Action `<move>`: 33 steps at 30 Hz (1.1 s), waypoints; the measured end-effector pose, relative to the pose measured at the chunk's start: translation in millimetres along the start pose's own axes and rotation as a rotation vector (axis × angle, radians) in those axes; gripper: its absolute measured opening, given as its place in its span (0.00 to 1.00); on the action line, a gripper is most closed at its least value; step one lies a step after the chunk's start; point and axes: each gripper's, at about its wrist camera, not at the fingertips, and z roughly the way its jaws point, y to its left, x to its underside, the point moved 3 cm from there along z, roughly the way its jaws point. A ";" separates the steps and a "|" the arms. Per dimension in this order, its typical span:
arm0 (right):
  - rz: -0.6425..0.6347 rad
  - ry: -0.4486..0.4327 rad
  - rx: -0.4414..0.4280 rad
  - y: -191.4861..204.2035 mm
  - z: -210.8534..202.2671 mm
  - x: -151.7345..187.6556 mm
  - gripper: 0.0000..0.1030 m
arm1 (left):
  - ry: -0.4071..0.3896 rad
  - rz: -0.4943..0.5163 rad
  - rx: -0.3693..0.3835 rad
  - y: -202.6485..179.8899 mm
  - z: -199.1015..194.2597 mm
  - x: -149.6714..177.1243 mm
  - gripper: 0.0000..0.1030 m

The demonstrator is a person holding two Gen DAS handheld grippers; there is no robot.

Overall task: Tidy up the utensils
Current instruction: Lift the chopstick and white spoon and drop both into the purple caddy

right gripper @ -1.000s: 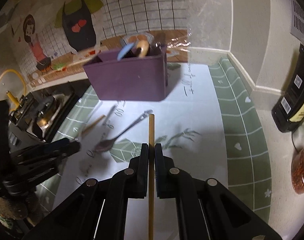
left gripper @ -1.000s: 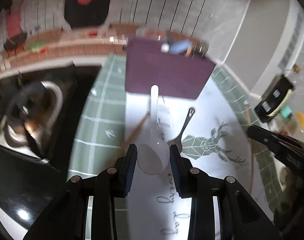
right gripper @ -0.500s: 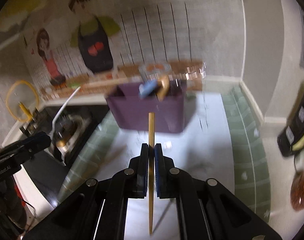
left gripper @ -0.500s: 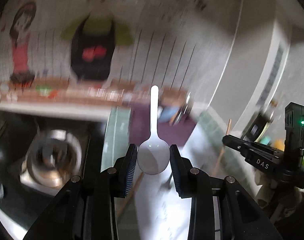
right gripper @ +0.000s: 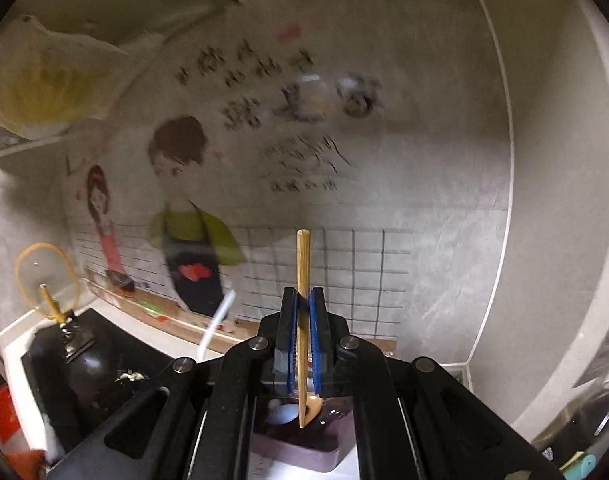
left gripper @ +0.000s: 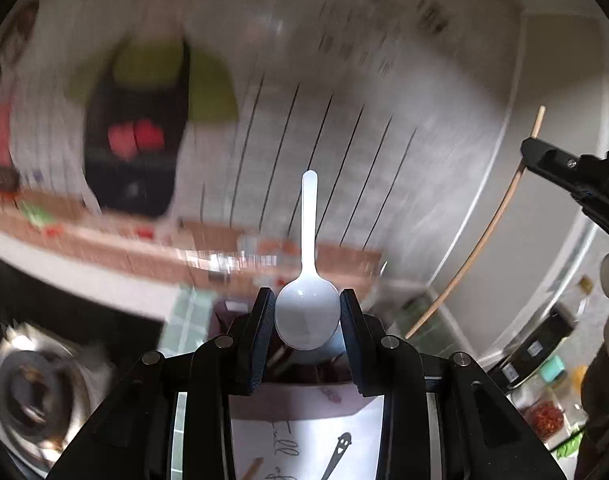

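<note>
I'm lifting both utensils clear of the mat now. A second ago they were low over the counter; now each camera is showing wall. My left gripper is clamping the white plastic spoon by its bowl, handle pointing up. My right gripper is pinching the wooden chopstick tight between its pads. The purple utensil box is sitting just below the chopstick's lower tip, so I'm judging both are lined up for the drop-in.

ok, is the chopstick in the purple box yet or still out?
Out. The right tongs are shut on the chopstick, its lower tip above the purple box.
</note>
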 end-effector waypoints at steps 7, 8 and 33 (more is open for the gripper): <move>0.069 0.152 -0.018 -26.9 73.4 50.4 0.05 | 0.142 -0.002 -0.055 13.7 53.4 27.5 0.34; 0.079 0.172 -0.025 -29.3 80.9 57.1 0.05 | 0.163 -0.001 -0.056 14.8 57.8 30.7 0.34; 0.133 0.636 -0.077 16.3 61.4 196.7 0.21 | 0.291 -0.036 -0.072 73.1 -75.5 99.2 0.47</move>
